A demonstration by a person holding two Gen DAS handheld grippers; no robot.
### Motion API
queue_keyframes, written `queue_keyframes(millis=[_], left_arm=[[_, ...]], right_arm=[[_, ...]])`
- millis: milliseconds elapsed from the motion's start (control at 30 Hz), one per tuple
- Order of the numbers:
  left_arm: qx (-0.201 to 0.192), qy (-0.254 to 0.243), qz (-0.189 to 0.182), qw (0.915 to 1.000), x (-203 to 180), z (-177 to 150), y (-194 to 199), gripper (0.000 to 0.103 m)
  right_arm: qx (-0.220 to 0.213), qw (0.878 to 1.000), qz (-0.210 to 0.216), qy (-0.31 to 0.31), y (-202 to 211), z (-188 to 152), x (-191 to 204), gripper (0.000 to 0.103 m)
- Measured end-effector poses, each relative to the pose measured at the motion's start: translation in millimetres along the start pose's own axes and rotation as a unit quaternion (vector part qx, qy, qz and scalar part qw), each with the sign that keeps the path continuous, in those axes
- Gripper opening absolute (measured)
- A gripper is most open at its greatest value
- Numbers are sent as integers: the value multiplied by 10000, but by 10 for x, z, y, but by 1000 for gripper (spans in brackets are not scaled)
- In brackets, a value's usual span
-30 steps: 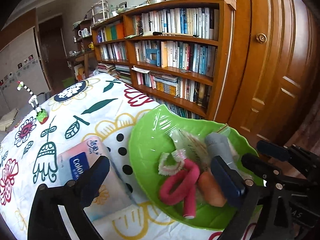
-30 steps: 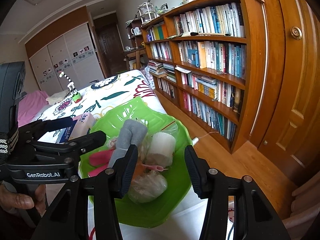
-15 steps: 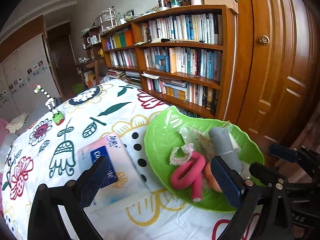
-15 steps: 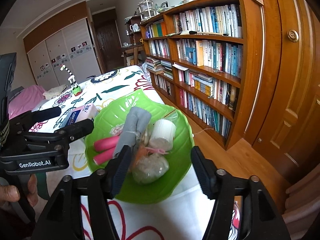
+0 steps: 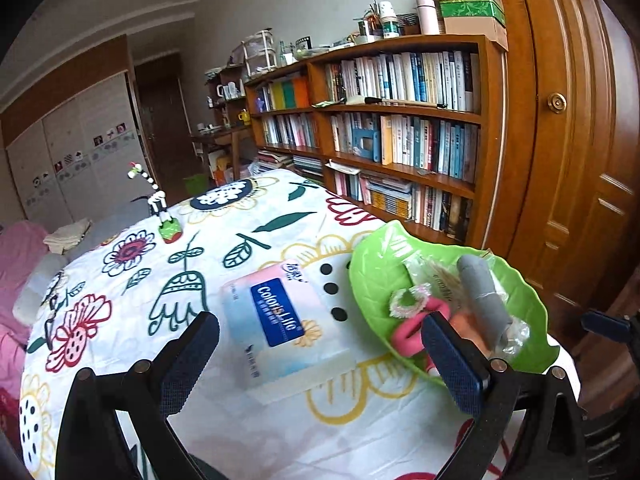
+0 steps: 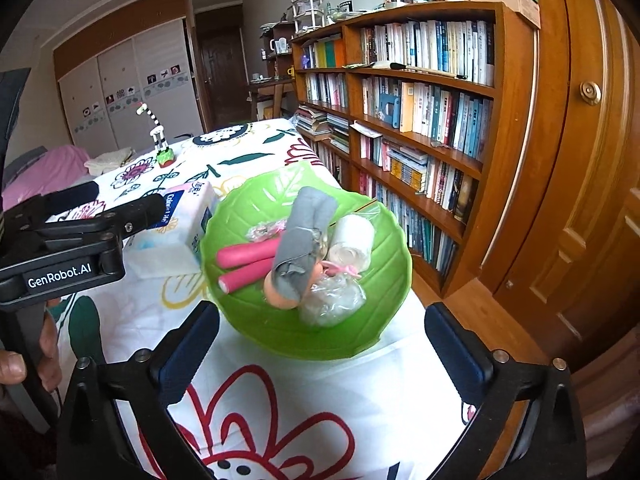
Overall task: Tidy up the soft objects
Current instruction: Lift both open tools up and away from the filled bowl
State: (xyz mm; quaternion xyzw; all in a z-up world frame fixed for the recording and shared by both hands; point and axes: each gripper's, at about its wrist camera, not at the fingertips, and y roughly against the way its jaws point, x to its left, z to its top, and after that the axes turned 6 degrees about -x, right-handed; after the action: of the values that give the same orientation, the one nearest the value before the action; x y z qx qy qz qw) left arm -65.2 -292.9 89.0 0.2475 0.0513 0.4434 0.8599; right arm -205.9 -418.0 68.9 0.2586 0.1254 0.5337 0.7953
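A green leaf-shaped bowl (image 6: 280, 332) sits at the table's right edge on a floral cloth. It holds a grey rolled cloth (image 6: 308, 232), a bent pink foam roller (image 6: 248, 256), a white roll (image 6: 354, 240), a clear bag (image 6: 332, 300) and a peach ball (image 6: 276, 296). My right gripper (image 6: 322, 344) hangs short of the bowl, its jaws opening wide with nothing between them. My left gripper (image 5: 320, 364) is open and empty, just short of a pink-and-blue tissue pack (image 5: 276, 316). The bowl (image 5: 376, 252) lies to its right, with a frilly hair tie (image 5: 404, 300) inside.
A tall bookshelf (image 5: 400, 140) and a wooden door (image 6: 580, 160) stand close beyond the table's right edge. A striped toy animal (image 5: 160, 208) stands at the far side of the cloth. A person's hand (image 6: 16, 360) holds the left gripper (image 6: 80, 232).
Both grippers have drawn back and slightly up from the bowl. The right jaws have spread much wider. The left view has swung so the tissue pack sits in the middle.
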Motion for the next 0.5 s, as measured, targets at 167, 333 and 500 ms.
queue_keyframes(millis=[167,333,500], left_arm=[[-85,-134,217,9996,4,-65,59,103],[-19,-133,122,9998,14,-100,40,103],[137,-105,225,9996,0,-146,-9,103]], right_arm=[[-37,9997,-160,155,36,-12,94,103],[0,9992,-308,264,44,-43,154,103],[73,9984,-365,427,14,-76,185,103]])
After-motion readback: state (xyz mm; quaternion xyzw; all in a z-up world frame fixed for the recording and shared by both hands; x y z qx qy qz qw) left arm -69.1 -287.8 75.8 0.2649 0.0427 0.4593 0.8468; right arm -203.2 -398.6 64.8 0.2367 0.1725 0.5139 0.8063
